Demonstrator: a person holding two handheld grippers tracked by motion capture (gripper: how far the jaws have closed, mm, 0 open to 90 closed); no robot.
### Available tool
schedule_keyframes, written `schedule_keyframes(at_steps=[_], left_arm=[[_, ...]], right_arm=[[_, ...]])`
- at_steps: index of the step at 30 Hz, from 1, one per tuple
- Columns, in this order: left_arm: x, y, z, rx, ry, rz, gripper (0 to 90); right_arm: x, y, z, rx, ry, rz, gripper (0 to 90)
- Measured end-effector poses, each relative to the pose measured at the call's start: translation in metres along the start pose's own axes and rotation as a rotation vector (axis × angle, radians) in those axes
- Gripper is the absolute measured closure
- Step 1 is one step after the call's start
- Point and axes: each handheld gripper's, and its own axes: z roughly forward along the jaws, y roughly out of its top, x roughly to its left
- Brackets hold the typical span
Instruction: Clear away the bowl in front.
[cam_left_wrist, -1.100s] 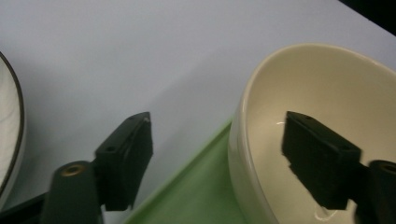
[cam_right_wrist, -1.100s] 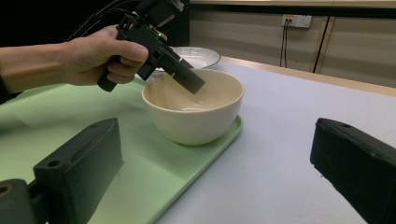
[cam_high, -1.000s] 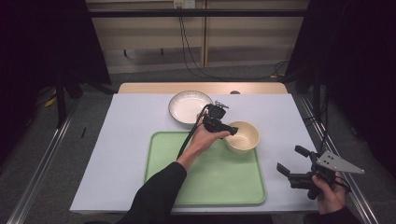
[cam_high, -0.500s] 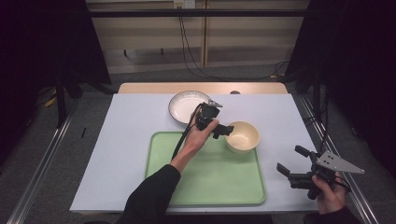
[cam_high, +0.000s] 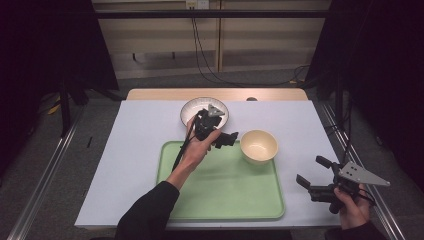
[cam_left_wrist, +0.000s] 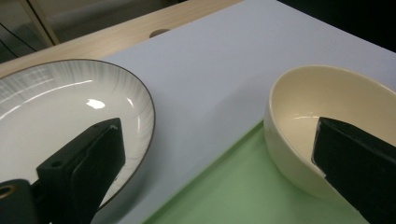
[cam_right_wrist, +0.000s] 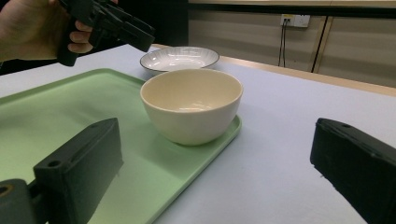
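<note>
Cream bowl (cam_high: 258, 146) is sitting on the far right corner of the green tray (cam_high: 225, 192), and that bowl is serving as the landmark for everything else on the counter (cam_high: 135, 150). Left tool (cam_high: 226, 139) is hovering just left of the bowl, above the tray's far edge, with the person's left hand (cam_high: 198, 150) wrapping its grip and a black cable trailing back along the forearm. In the left gripper view its 2 black jaws are standing wide apart and holding nothing, one lying over the plate (cam_left_wrist: 60, 116) and the other overlapping the bowl's (cam_left_wrist: 327, 121) near wall, with bare counter (cam_left_wrist: 210, 84) and a strip of tray (cam_left_wrist: 243, 196) showing between them. The white plate (cam_high: 204, 111) with its dark rim is resting on the counter beyond and to the left of the bowl, off the tray and apart from it. Right tool (cam_high: 312, 172) is hanging near the counter's right edge, well to the right of the bowl and nearer the person, gripped by the right hand (cam_high: 352, 207). Its jaws are also spreading wide and gripping nothing; in the right gripper view they are framing the bowl (cam_right_wrist: 191, 109), which is sitting upright and empty at the tray's (cam_right_wrist: 70, 116) corner, with the plate (cam_right_wrist: 180, 58) behind it and the left tool (cam_right_wrist: 133, 30) raised to the bowl's upper left.
</note>
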Motion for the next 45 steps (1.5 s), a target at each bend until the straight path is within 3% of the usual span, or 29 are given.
schedule_keyframes(at_steps=[8, 19, 24, 27, 32, 36, 41, 45], left_arm=[[0.005, -0.005, -0.024, -0.047, 0.022, 0.01, 2.3], [0.012, -0.013, -0.056, -0.113, 0.062, -0.022, 2.1], [0.014, -0.023, -0.072, -0.147, 0.068, -0.061, 1.8], [0.017, -0.029, -0.081, -0.16, 0.082, -0.059, 2.0], [0.025, -0.043, -0.098, -0.18, 0.142, -0.098, 1.7], [0.028, -0.052, -0.11, -0.17, 0.196, -0.091, 1.7], [0.03, -0.063, -0.124, -0.188, 0.202, -0.102, 2.0], [0.031, -0.075, -0.136, -0.202, 0.192, -0.081, 2.2]], right_arm=[[0.0, 0.0, 0.0, -0.001, 0.0, 0.001, 2.0], [0.0, 0.0, 0.0, -0.002, -0.001, 0.002, 2.0], [0.0, 0.001, 0.0, -0.001, 0.0, 0.004, 2.0], [0.0, 0.001, 0.0, 0.0, 0.002, 0.003, 1.9], [0.0, 0.001, 0.0, 0.0, 0.002, 0.001, 2.0], [0.0, 0.001, 0.0, 0.0, 0.002, -0.001, 2.0], [0.0, 0.001, 0.0, 0.001, 0.0, 0.002, 1.9], [0.0, 0.001, 0.0, 0.001, 0.0, 0.003, 1.9]])
